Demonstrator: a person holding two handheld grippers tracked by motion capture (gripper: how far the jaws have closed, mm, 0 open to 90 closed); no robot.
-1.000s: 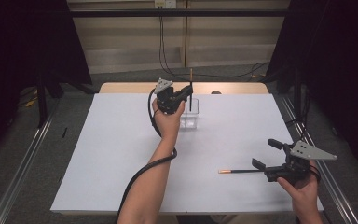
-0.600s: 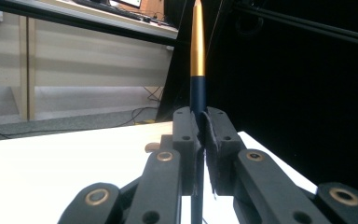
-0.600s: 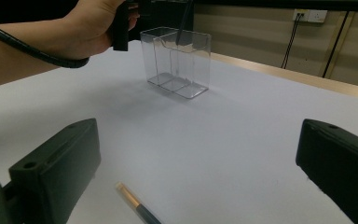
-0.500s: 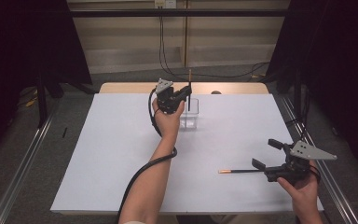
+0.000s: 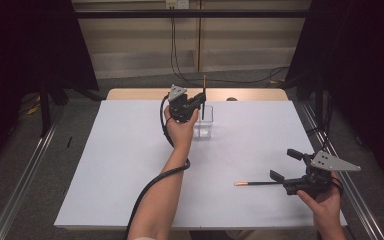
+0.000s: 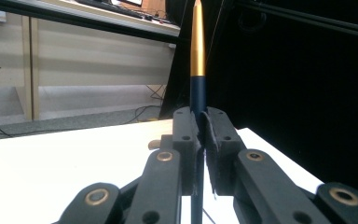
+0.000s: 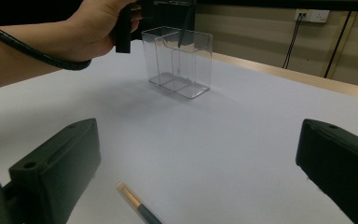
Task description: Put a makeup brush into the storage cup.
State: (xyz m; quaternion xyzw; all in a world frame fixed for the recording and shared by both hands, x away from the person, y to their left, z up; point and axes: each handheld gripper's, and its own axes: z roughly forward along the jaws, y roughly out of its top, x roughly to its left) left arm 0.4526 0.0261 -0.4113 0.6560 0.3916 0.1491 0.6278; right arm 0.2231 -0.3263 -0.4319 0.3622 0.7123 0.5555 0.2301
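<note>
Near the table's (image 5: 130, 200) far edge, the left gripper (image 5: 196, 102) pinches a pen (image 5: 204, 90) upright above the clear holder (image 5: 205, 127), ready to drop it in, while the right gripper (image 5: 286, 165), jaws wide and empty, waits by another pen (image 5: 257, 183) near the front right corner.

White worktop (image 5: 130, 165) with a wooden far edge. Grey floor (image 5: 25, 150) around it, metal rails (image 5: 22, 175) along both sides. Far wall (image 5: 130, 45) of pale panels (black cables (image 5: 172, 50) hanging down). Black curtains (image 5: 25, 45) left and right.
</note>
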